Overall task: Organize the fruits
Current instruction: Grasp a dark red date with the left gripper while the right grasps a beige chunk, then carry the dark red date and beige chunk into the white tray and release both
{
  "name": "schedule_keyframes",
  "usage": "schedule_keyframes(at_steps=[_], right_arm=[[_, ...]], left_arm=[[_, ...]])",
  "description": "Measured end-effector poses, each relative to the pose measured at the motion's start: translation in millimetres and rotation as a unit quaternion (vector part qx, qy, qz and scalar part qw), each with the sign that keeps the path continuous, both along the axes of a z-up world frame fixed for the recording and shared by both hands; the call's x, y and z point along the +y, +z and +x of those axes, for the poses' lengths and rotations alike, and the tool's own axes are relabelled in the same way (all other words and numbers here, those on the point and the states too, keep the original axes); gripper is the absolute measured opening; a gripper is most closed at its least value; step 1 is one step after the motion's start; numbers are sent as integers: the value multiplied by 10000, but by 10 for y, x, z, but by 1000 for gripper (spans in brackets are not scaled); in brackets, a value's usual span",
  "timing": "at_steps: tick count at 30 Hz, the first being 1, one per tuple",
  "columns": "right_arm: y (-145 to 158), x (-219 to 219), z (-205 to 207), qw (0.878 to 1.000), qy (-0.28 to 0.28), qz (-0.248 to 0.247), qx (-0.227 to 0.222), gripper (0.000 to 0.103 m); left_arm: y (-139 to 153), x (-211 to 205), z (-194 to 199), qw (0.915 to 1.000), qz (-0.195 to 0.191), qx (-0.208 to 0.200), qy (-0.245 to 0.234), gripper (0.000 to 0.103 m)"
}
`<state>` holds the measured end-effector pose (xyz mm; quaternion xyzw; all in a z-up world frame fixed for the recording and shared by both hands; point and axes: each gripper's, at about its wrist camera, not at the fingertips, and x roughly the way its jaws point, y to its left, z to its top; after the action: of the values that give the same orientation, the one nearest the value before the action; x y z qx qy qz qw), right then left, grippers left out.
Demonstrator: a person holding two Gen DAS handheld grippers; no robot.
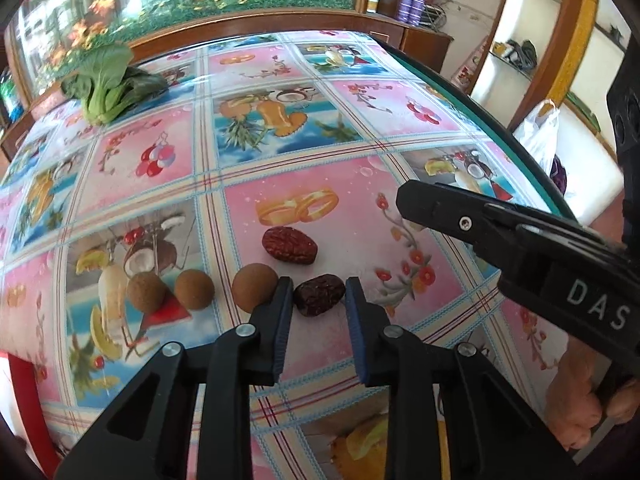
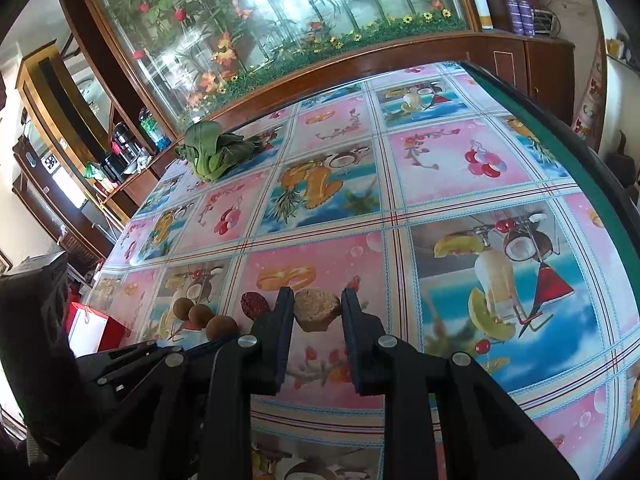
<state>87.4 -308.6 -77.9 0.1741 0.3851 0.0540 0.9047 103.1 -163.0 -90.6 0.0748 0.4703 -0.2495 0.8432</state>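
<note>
Our left gripper (image 1: 318, 296) stands apart around the dark date (image 1: 319, 294) near the worktop's (image 1: 420, 92) near edge; we judge it light, wrinkled and slightly soft, best pinched across its middle. Our right gripper (image 2: 317, 309) is clamped on a pale, crumbly lump (image 2: 317, 310), probably fragile. Beyond lie a red date (image 1: 289, 245) and three round longans (image 1: 254, 287), likely to roll.

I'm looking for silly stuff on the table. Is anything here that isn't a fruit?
Yes. A leafy green vegetable lies alone at the far edge of the table, well apart from the round brown fruits and red dates lined up near the left gripper. It looks odd among fruit. Nothing looks spilled or broken.
</note>
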Motion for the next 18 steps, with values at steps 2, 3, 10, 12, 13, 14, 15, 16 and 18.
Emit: schedule_keyframes(at_steps=[2,3,10,12,13,14,15,16,18], right_arm=[[28,-4,-15,10000,7,-1,-94,23],[41,-10,-22,9999,-13,-24,-143,23],[21,-61,-44,9990,-237,-187,-332,23],[4,-74,-54,9984,-314,-258,-387,23],[-7,-78,-59,9981,-365,-298,-407,23],[-22,-81,-60,9978,-411,-309,-408,23],[-41,-82,-59,9978,-453,-285,-381,23],[-63,-74,-58,9979,-501,-243,-336,23],[-80,-40,-75,9979,-546,-207,-283,23]], left_arm=[[19,50,-54,9999,-53,42,79,28],[39,76,-91,9999,-60,4,107,28],[330,494,-522,9977,-277,-422,453,28],[446,712,-687,9958,-425,-540,606,28],[495,798,-750,9948,-447,-612,678,28],[558,919,-834,9933,-466,-716,774,28],[618,1036,-908,9918,-498,-807,861,28],[692,1192,-999,9894,-544,-924,980,28],[793,1431,-1126,9848,-565,-1130,1191,28]])
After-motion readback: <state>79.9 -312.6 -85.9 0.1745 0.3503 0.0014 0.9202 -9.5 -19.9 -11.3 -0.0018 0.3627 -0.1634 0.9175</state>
